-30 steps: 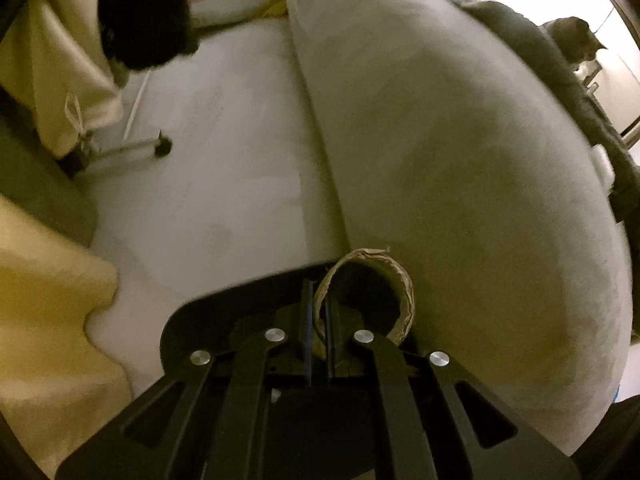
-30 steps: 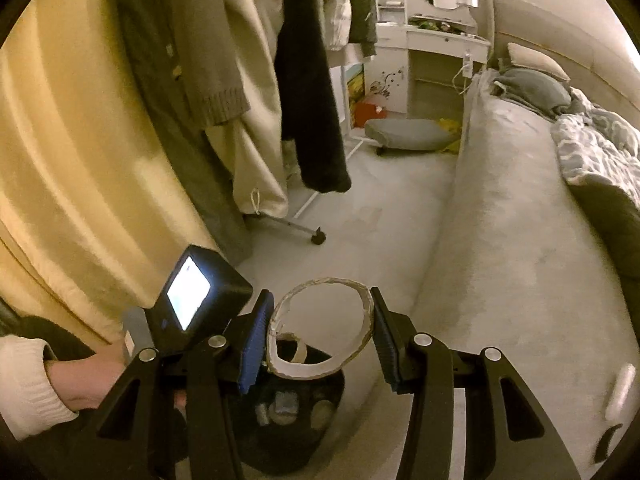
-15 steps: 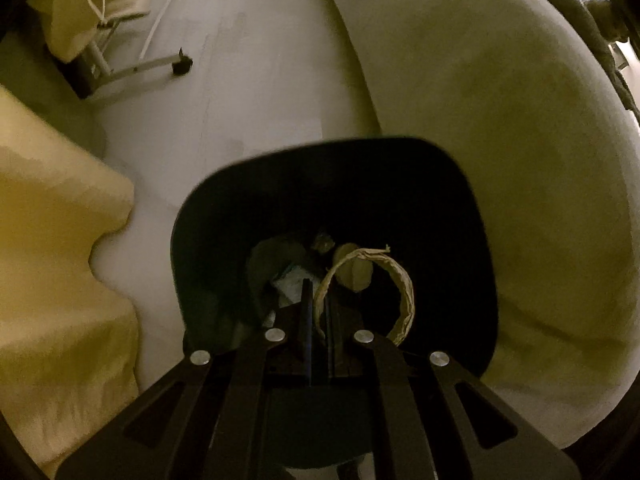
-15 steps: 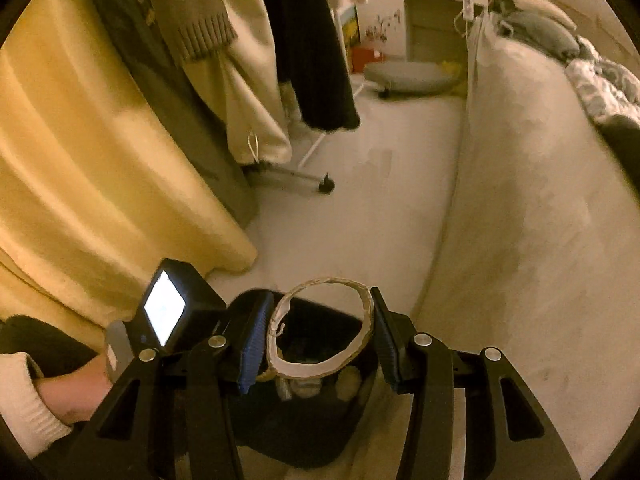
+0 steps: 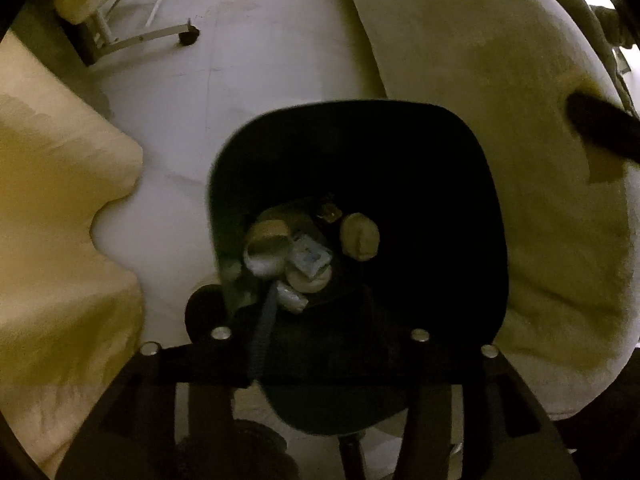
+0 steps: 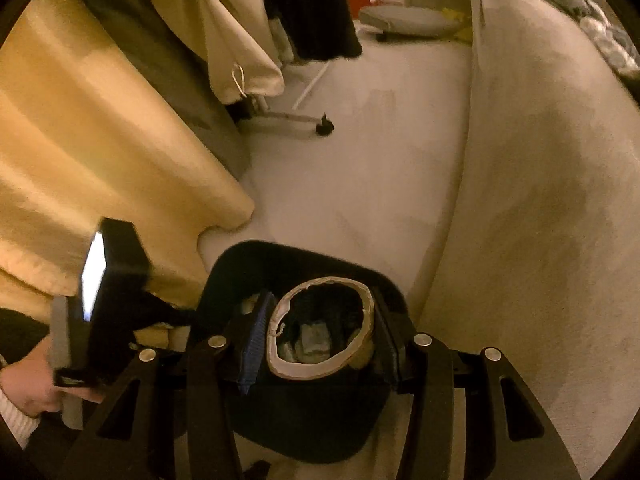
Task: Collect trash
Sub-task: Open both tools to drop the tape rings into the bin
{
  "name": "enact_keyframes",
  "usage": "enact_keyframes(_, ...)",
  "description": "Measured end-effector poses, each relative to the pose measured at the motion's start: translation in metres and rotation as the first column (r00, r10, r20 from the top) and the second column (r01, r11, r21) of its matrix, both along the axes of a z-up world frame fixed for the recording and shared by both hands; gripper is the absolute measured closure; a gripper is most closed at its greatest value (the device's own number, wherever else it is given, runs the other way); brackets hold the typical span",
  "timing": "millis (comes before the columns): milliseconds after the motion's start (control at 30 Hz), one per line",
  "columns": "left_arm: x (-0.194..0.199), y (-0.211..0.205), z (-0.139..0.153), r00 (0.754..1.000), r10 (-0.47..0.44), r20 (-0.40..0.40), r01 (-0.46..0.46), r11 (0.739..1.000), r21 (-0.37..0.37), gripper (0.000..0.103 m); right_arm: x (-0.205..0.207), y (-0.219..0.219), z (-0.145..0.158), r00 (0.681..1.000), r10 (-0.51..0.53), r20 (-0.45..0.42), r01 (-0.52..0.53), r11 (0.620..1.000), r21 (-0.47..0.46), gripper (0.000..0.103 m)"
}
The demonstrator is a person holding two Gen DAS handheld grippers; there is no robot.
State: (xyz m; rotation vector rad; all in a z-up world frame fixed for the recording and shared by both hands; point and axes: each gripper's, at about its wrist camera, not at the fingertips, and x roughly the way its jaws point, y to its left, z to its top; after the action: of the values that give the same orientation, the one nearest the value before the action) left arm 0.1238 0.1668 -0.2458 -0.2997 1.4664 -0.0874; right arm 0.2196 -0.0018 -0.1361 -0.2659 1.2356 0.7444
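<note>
In the left wrist view, the left gripper (image 5: 332, 320) had just been opening and stood released with nothing between its jaws, above the black bin (image 5: 472, 168) holding crumpled trash (image 5: 296, 256). In the right wrist view, the right gripper (image 6: 320, 336) clasped a cardboard ring (image 6: 362, 354) over the bin's mouth, beside the yellow curtain (image 6: 100, 152).
</note>
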Motion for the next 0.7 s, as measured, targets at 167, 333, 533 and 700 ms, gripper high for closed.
enact_keyframes(167, -0.004, 0.010, 0.010, 0.999, 0.033, 0.037, -0.033, 0.999, -0.004, 0.027, -0.003, 0.007, -0.026, 0.999, 0.009, -0.041, -0.011, 0.999, -0.048, 0.054)
enact_keyframes(333, -0.001, 0.032, 0.020, 0.993, 0.081, 0.082, -0.082, 0.997, 0.005, 0.024, -0.005, 0.013, -0.044, 0.998, 0.014, -0.060, -0.019, 0.996, -0.086, 0.054)
enact_keyframes(533, 0.001, 0.044, 0.051, 0.972, 0.095, 0.214, -0.105, 0.994, 0.034, 0.020, -0.011, 0.018, -0.064, 0.996, 0.029, -0.080, -0.039, 0.991, -0.125, 0.054)
enact_keyframes(700, -0.004, 0.047, 0.082, 0.939, 0.084, 0.334, -0.114, 0.991, 0.072, 0.017, -0.018, 0.026, -0.084, 0.995, 0.043, -0.093, -0.059, 0.983, -0.173, 0.054)
